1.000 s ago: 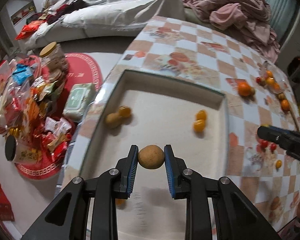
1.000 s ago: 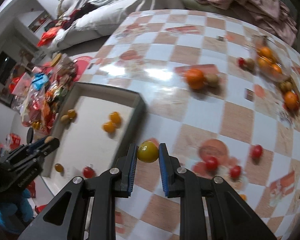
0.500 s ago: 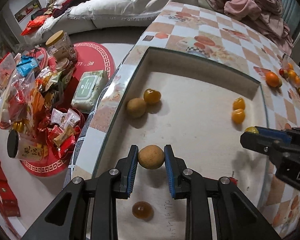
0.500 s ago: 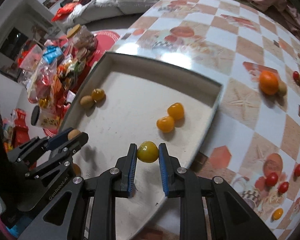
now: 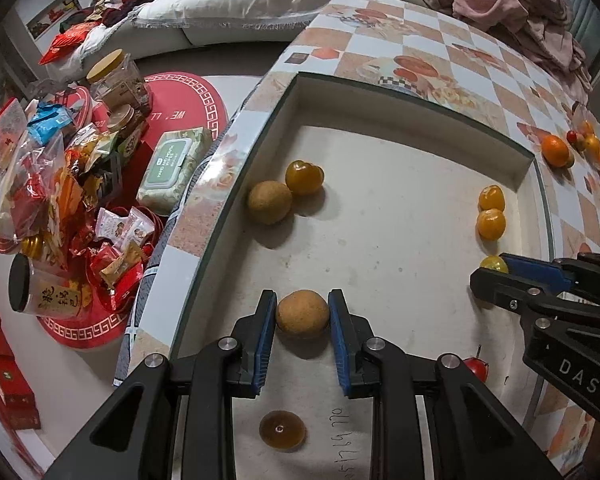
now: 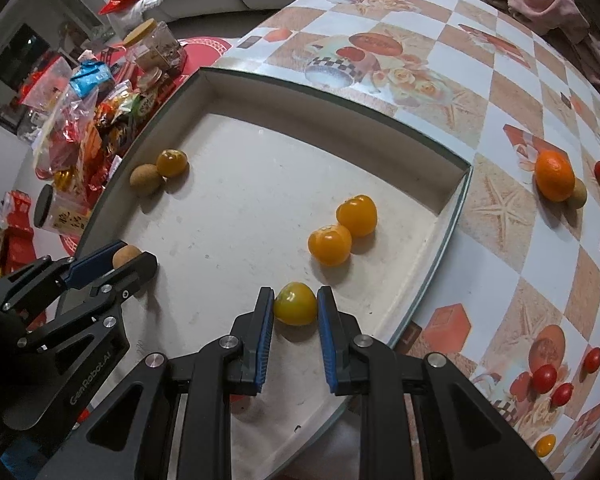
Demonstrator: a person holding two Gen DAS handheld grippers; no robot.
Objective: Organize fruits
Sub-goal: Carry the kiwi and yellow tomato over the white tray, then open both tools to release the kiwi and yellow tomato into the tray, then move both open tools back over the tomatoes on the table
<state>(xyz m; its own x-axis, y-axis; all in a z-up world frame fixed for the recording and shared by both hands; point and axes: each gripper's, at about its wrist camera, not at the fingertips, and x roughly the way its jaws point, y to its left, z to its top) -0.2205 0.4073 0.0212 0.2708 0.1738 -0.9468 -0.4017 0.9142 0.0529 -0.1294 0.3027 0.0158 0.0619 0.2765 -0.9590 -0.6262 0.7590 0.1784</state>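
Left gripper (image 5: 302, 314) pinching brown fruit (image 5: 302, 312), low over tray (image 5: 400, 100) near-left, by matching brown one (image 5: 269, 202). Right gripper (image 6: 296, 306) clamped on yellow tomato (image 6: 295, 303), beside orange pair (image 6: 342, 229). Probably sorting like with like.

You've brought your right gripper (image 6: 296, 308) off the checkered table (image 6: 500, 92) and over the tray's (image 6: 340, 100) right edge; its yellow fruit (image 6: 295, 303) now hangs low over the tray floor, just near the orange pair (image 6: 342, 228). Your left gripper (image 5: 302, 314) has dropped closer to the floor with its brown fruit (image 5: 302, 313), toward the tray's near edge.
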